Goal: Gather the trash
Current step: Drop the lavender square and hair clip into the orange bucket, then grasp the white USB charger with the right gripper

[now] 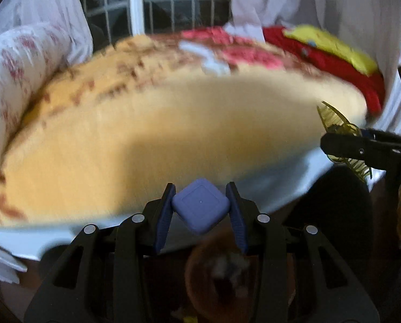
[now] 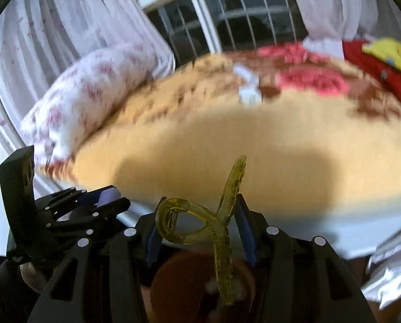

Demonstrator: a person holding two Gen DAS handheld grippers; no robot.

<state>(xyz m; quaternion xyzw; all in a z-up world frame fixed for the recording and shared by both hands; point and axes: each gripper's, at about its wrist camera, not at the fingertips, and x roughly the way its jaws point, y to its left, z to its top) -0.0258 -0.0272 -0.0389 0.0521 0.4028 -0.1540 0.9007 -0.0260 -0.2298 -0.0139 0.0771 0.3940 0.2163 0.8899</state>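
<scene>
My left gripper (image 1: 200, 210) is shut on a small blue-violet square case (image 1: 200, 206), held by two corners above the bed's near edge. My right gripper (image 2: 197, 226) is shut on a translucent yellow-green hair claw clip (image 2: 192, 224); it also shows in the left wrist view (image 1: 335, 125), at the right. The left gripper shows at the left of the right wrist view (image 2: 106, 202). A brown round bin (image 1: 227, 277) holding some blurred pale trash sits below both grippers, and shows in the right wrist view (image 2: 184, 282). A crumpled white scrap (image 1: 212, 60) lies on the far part of the bed.
A bed with a yellow-orange blanket (image 1: 146, 140) fills both views. A white pillow with pink flowers (image 1: 17, 64) lies at the left. Red and yellow cloth (image 1: 332, 53) lies at the far right. A barred window (image 1: 157, 2) and white curtains stand behind.
</scene>
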